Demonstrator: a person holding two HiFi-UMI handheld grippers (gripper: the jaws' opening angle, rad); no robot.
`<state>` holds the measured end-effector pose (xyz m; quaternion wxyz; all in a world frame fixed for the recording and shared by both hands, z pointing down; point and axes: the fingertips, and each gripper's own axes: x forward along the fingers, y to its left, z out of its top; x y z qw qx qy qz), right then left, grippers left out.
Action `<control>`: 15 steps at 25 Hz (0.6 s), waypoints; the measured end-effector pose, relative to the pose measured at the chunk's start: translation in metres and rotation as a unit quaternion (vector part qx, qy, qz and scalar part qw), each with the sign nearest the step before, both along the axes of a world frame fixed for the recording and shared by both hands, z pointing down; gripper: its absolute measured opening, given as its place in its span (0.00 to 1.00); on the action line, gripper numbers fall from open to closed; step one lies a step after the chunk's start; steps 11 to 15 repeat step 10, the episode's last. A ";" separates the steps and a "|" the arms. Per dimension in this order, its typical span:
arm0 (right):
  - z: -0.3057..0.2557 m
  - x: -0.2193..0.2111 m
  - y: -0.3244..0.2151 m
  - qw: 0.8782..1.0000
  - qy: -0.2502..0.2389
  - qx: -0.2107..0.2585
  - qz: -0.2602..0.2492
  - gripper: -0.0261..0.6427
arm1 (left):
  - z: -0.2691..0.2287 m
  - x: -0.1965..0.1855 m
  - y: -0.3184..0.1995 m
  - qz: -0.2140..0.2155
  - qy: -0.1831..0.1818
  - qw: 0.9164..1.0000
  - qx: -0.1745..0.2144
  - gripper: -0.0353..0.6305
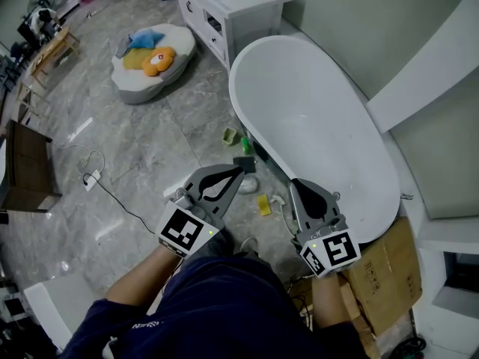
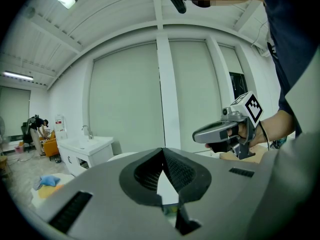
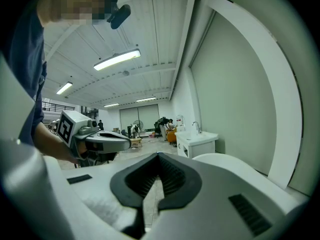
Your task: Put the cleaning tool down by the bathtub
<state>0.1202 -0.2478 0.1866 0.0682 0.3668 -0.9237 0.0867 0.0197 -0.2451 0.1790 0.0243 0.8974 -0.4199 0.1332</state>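
The white bathtub [image 1: 314, 118] lies ahead on the right. Small cleaning items sit on the floor at its near side: a dark grey block [image 1: 245, 163], a yellow sponge [image 1: 263, 204], a green bottle [image 1: 245, 145] and a green piece [image 1: 230, 135]. My left gripper [image 1: 241, 172] is shut and empty, its tip just above the dark block. My right gripper [image 1: 295, 183] hangs over the tub's near rim, also shut with nothing in it. In the left gripper view the left gripper [image 2: 162, 153] points at the wall. In the right gripper view the right gripper [image 3: 159, 156] points past the bathtub [image 3: 225, 165].
A white vanity cabinet [image 1: 224, 10] stands beyond the tub's far end. A round cushion with soft toys [image 1: 153, 58] lies on the marble floor. A cable and power strip [image 1: 91, 178] run at the left, and a cardboard box [image 1: 389, 275] sits by the tub's near end.
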 end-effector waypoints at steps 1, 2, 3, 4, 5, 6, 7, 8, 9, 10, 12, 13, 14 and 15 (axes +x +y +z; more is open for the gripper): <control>0.000 0.000 0.000 1.000 0.000 0.000 0.000 0.04 | -0.001 0.000 0.000 0.000 0.000 1.000 0.000 0.10; -0.001 0.001 0.001 1.000 0.000 0.000 0.000 0.04 | -0.001 0.001 0.000 0.000 -0.001 1.000 0.000 0.10; -0.001 0.002 0.001 1.000 0.000 0.000 0.000 0.04 | -0.001 0.002 0.000 -0.001 -0.001 1.000 0.000 0.10; 0.000 0.003 0.001 1.000 -0.001 0.000 0.000 0.04 | -0.001 0.004 0.000 -0.001 -0.001 1.000 0.000 0.10; 0.000 0.004 0.001 1.000 -0.001 0.000 0.000 0.04 | -0.001 0.004 0.000 -0.001 -0.002 1.000 0.000 0.10; 0.000 0.005 0.001 1.000 -0.002 0.000 0.000 0.04 | -0.001 0.005 0.001 -0.001 -0.002 1.000 0.000 0.10; 0.000 0.005 0.001 1.000 -0.002 0.001 0.001 0.04 | -0.001 0.006 0.001 -0.001 -0.001 1.000 0.000 0.10; 0.000 0.006 0.002 1.000 -0.002 0.001 0.001 0.04 | -0.001 0.006 0.002 -0.001 -0.001 1.000 0.000 0.10; 0.000 0.007 0.002 1.000 -0.002 0.001 0.001 0.04 | -0.001 0.007 0.002 -0.001 -0.002 1.000 0.000 0.10; 0.000 0.008 0.003 1.000 -0.002 0.001 0.002 0.04 | -0.001 0.008 0.003 -0.001 -0.002 1.000 0.000 0.10; 0.000 0.008 0.003 1.000 -0.002 0.001 0.002 0.04 | -0.001 0.008 0.003 -0.001 -0.002 1.000 0.000 0.10; 0.000 0.008 0.003 1.000 -0.002 0.001 0.002 0.04 | -0.001 0.008 0.003 -0.001 -0.002 1.000 0.000 0.10; 0.000 0.008 0.003 1.000 -0.002 0.001 0.002 0.04 | -0.001 0.008 0.003 -0.001 -0.002 1.000 0.000 0.10; 0.000 0.008 0.003 1.000 -0.002 0.001 0.002 0.04 | -0.001 0.008 0.003 -0.001 -0.002 1.000 0.000 0.10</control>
